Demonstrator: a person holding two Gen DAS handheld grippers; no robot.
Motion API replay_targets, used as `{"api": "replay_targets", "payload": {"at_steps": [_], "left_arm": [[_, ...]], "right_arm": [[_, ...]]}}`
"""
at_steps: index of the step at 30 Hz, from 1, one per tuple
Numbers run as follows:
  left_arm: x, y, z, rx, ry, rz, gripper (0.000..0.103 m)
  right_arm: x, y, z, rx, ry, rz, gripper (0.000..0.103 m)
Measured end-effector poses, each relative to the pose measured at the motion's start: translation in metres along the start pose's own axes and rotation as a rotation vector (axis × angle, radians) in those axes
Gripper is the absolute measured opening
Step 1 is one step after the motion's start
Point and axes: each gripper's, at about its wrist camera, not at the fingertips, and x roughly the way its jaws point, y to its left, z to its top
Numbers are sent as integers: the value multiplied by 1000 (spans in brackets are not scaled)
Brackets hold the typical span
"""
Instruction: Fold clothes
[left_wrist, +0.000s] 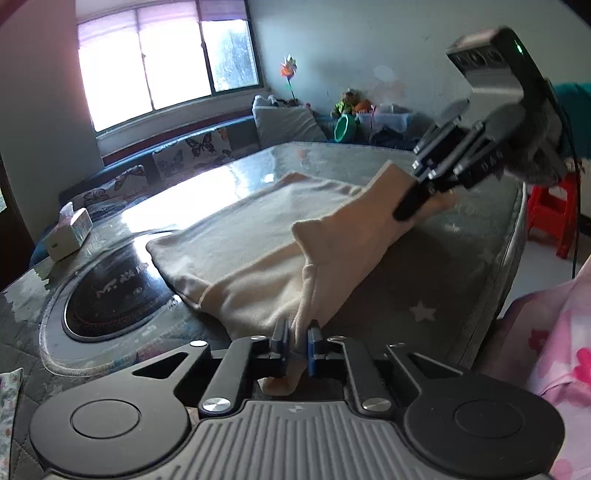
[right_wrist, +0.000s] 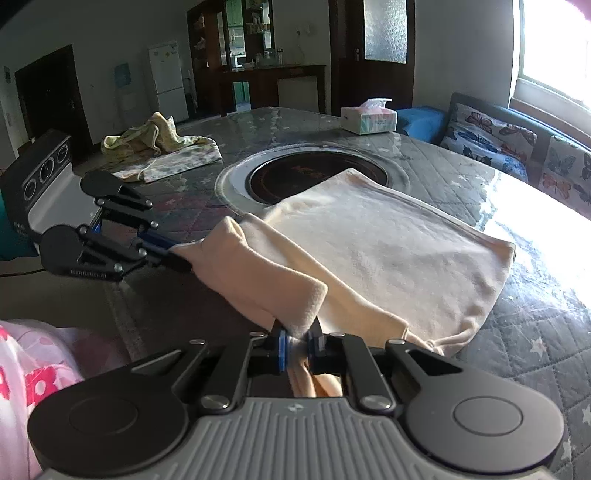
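Observation:
A cream garment (left_wrist: 258, 229) (right_wrist: 388, 240) lies partly folded on the quilted table, and its near edge is lifted off the surface. In the left wrist view, my left gripper (left_wrist: 297, 332) is shut on one corner of that edge. My right gripper (left_wrist: 406, 210) pinches the other corner further right. The right wrist view shows the right gripper (right_wrist: 299, 334) shut on a bunched fold of the cloth. There the left gripper (right_wrist: 173, 254) grips the far end on the left. The fabric hangs between both grippers as a raised band.
A round dark hob (left_wrist: 114, 291) (right_wrist: 295, 177) is set into the table, partly under the garment. A tissue box (left_wrist: 68, 236) (right_wrist: 367, 116) and a crumpled yellow-green garment (right_wrist: 159, 147) sit further back. A red stool (left_wrist: 554, 210) stands beyond the table edge. A pink floral sleeve (left_wrist: 561, 350) is close by.

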Motion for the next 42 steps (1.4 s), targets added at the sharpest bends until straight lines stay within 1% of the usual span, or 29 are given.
{"api": "replay_targets", "payload": {"at_steps": [2, 6, 12, 14, 17, 21, 24, 31, 34, 38, 41, 42], "left_arm": [[-7, -2, 3, 4, -9, -14, 10], [-28, -11, 10, 16, -11, -69, 9], [-71, -23, 21, -30, -17, -167, 9], [-76, -22, 28, -33, -16, -178, 9], [-76, -18, 40, -17, -19, -176, 9], [-56, 1, 57, -27, -24, -154, 9], [-36, 19, 69, -52, -29, -148, 9], [24, 61, 86, -92, -5, -112, 9], [56, 71, 83, -106, 31, -82, 9], [93, 78, 74, -139, 88, -39, 10], [106, 80, 70, -150, 101, -4, 11], [108, 82, 69, -166, 98, 9, 13]], "right_arm": [[-9, 4, -1, -9, -12, 4, 9], [-30, 12, -5, -28, -23, 19, 9], [-79, 34, -10, 3, -5, 70, 9], [-91, 40, -9, 14, 0, 80, 9], [-98, 42, -2, -7, -5, 56, 9], [-91, 26, 11, 2, -29, 15, 9], [-78, 4, 23, 31, -44, -7, 9], [-39, -43, 50, 31, -35, -46, 9], [-10, -65, 53, 60, -15, -70, 9], [28, -82, 45, 114, 14, -102, 9], [46, -89, 39, 153, 5, -132, 13], [52, -91, 36, 168, 2, -140, 17]]}}
